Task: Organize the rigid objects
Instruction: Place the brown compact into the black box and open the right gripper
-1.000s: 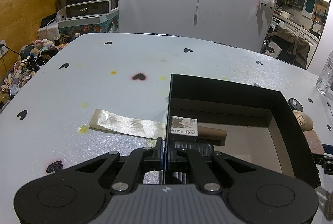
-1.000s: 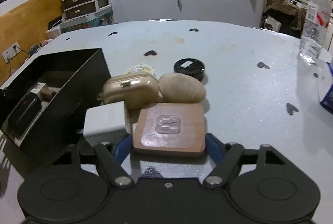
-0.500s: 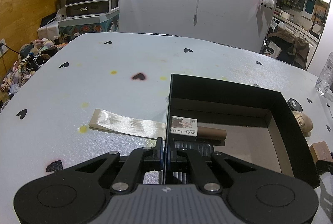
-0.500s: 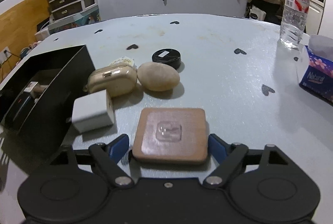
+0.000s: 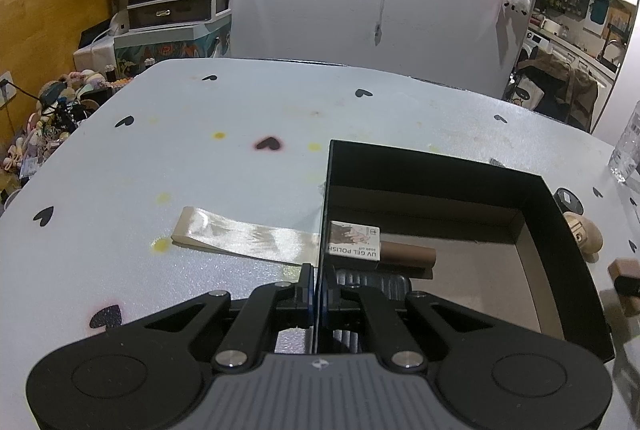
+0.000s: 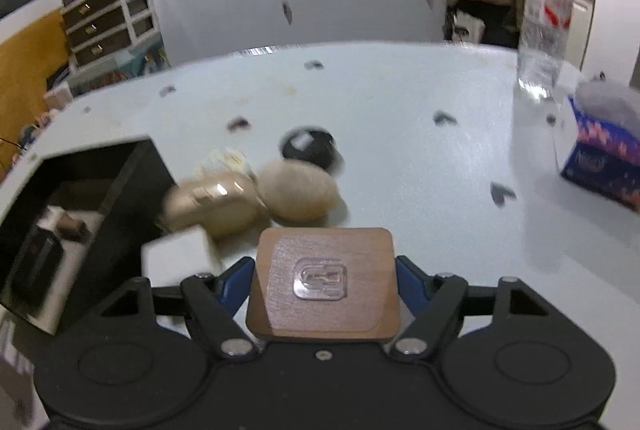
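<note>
A black box [image 5: 568, 254] sits on the pale, heart-dotted table [image 5: 240, 158], partly filled; inside it, against its left wall, lie a polish carton [image 5: 354, 245] with a brown tube [image 5: 408, 256] and, nearer the camera, a dark ribbed case [image 5: 372, 280]; most of the box floor is bare. Outside the box, to its right, wait a gold case [image 6: 212, 204], a beige stone [image 6: 298, 196], a white cube [image 6: 178, 258] and, farther off, a black tin [image 6: 308, 148]; judging by that cluster, the sorting is well short of half done. A shiny strip [image 5: 244, 236] lies flat on the table just left of the box.

The left gripper [image 5: 317, 290] stands at the box's near-left wall, its fingers pressed together on the wall's thin edge, one outside and one inside, apparently steadying the box; it points level across the table. The right gripper [image 6: 324, 282] is clamped on a brown pad [image 6: 324, 282], blue fingers [image 6: 234, 282] tight on its two sides; the pad is carried flat, clear face up, raised above the table to the right of the box, and shows as a brown edge beyond the box's right wall in the left view; motion blur suggests it is travelling. What appears left is to bring the pad over the box's open floor and set it down, then the four loose pieces. A bottle [image 6: 544, 26] and tissue pack [image 6: 600, 158] stand well right of the box.
</note>
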The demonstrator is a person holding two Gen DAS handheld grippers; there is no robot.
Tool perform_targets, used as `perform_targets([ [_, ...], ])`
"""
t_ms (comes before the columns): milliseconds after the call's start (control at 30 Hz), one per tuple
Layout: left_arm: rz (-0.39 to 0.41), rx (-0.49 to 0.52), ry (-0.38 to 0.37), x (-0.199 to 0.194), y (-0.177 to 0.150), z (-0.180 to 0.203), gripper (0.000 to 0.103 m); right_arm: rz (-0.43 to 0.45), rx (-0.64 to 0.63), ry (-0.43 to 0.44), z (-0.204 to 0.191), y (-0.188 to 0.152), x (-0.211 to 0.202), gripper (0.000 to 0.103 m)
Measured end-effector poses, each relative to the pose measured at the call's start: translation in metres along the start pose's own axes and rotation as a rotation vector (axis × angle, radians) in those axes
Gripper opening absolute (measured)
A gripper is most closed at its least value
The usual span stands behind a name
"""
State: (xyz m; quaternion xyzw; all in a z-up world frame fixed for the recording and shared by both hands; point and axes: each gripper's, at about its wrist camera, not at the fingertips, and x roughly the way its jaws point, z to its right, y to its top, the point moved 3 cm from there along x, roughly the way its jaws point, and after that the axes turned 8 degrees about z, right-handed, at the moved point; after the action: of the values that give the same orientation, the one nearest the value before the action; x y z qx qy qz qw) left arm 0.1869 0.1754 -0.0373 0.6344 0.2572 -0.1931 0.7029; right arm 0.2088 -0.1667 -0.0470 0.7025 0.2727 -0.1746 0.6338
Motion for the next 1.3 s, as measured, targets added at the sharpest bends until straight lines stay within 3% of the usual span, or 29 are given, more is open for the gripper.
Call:
perform_targets([
  [300,0.018,0.02,0.016,-0.001,-0.003,0.004,0.002,0.04,-0.055,0.176,-0.09,0.04,-0.003,0.076],
  [433,0.022,-0.009,0.002,-0.002,-0.004,0.001,0.003,-0.005,-0.032,0.218,-0.126,0.054,0.014,0.076],
  [700,0.022,-0.029,-0.002,-0.002,-0.003,-0.002,0.003,-0.171,0.067,0.15,-0.165,0.054,0.065,0.076],
  [1067,0.016,-0.023,-0.007,-0.001,-0.002,-0.002,0.003,-0.158,-0.05,0.038,-0.181,0.045,0.086,0.076],
  [1300,0.017,-0.028,-0.009,-0.001,-0.002,-0.003,0.003,-0.177,-0.047,0.053,-0.182,0.045,0.09,0.077],
])
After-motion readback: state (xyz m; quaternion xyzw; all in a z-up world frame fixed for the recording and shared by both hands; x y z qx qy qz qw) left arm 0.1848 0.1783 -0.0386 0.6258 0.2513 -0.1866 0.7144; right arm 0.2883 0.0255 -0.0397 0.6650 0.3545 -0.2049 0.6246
